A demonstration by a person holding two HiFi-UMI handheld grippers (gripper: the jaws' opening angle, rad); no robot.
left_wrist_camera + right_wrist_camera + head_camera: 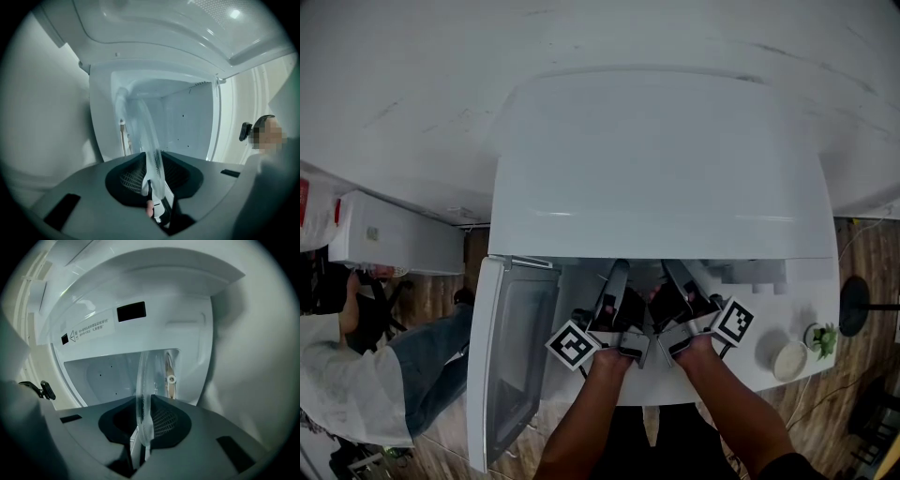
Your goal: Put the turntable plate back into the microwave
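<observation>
The white microwave [661, 169] fills the head view from above, its door [511, 356] swung open to the left. Both grippers reach side by side into its opening: the left gripper [617, 281] and the right gripper [680, 281]. The clear glass turntable plate [140, 126] shows edge-on in the left gripper view, its rim pinched in the left gripper [157, 192] while the rest reaches into the white cavity. The right gripper [143, 427] grips the plate [145, 376] on its rim too. In the head view the microwave top hides the plate.
A seated person in jeans [422, 366] is close to the open door at the left. On the counter to the right stand a white round lid [788, 360] and a small plant [821, 337]. A small white fitting [171, 379] shows on the cavity wall.
</observation>
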